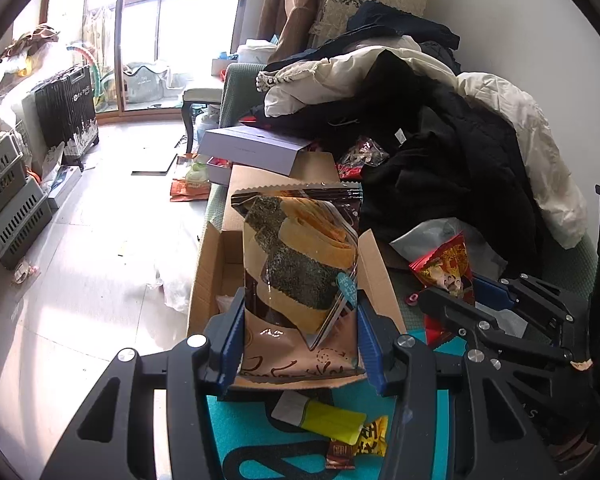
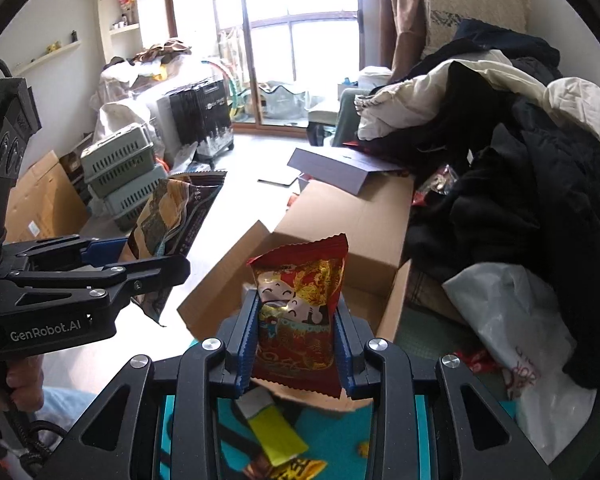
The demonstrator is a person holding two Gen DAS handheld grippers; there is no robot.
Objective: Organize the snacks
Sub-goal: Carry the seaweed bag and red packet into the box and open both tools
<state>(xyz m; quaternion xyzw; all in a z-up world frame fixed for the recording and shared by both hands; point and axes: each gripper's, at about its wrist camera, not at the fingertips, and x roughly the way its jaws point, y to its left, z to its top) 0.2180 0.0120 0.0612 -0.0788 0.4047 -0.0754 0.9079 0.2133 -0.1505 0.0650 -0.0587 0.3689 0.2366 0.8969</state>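
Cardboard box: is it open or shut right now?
Open. The cardboard box has its flaps folded outward and its inside visible behind the red snack bag held in the right gripper.

Strong daylight is pouring through the tall brown-framed glass balcony doors, blowing out the panes and glaring off the pale glossy tiled floor; fisheye distortion is bending both views' edges inside black vignettes, near objects staying sharp

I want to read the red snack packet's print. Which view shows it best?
The right wrist view: the red snack packet faces the camera, held in the right claw. The left wrist view shows it small, sideways, partly hidden.
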